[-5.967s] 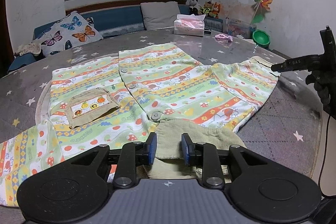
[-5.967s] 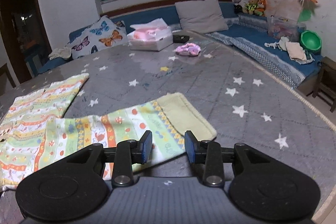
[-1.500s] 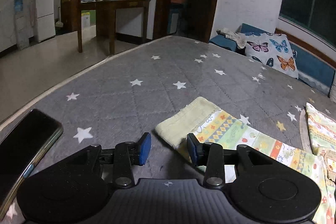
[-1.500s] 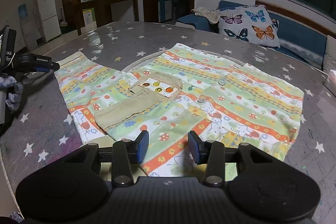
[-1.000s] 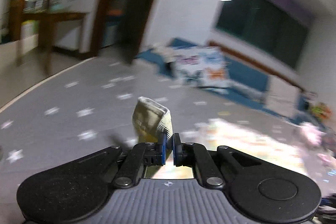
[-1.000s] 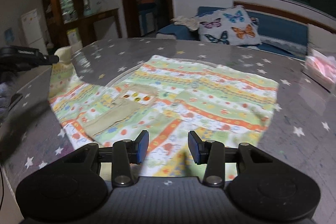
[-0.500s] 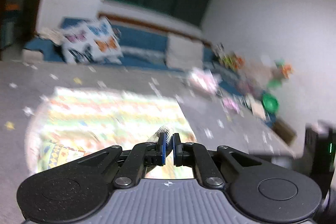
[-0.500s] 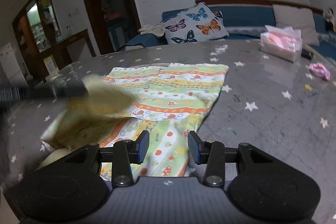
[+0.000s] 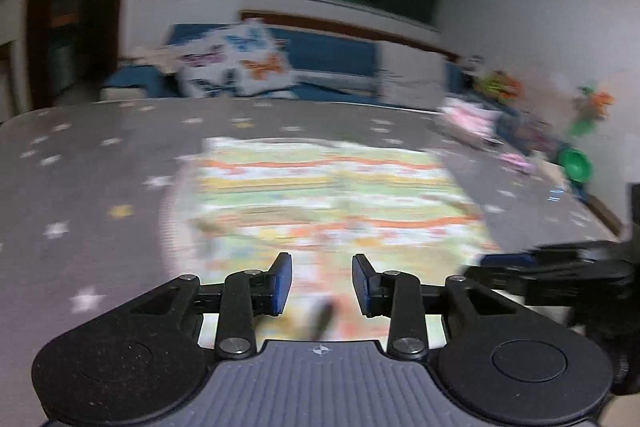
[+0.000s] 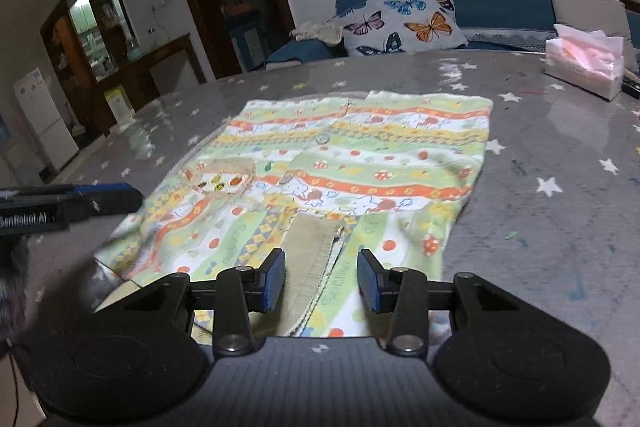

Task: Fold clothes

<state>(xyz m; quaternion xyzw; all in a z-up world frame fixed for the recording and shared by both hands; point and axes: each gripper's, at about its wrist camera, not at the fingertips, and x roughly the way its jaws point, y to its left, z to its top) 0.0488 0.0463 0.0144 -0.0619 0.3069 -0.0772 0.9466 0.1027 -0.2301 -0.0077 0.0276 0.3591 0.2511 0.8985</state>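
Left gripper (image 9: 321, 283): fingers spread wide, nothing between the pads, poised above the near edge of the patterned shirt (image 10: 340, 179). Shirt: flat on the star-print tabletop (image 10: 560, 227), both sleeves folded inward over the front. Right gripper (image 10: 321, 279): fingers spread wide, empty, straddling the sleeve cuff (image 10: 316, 247) at the shirt's near edge; contact cannot be determined.
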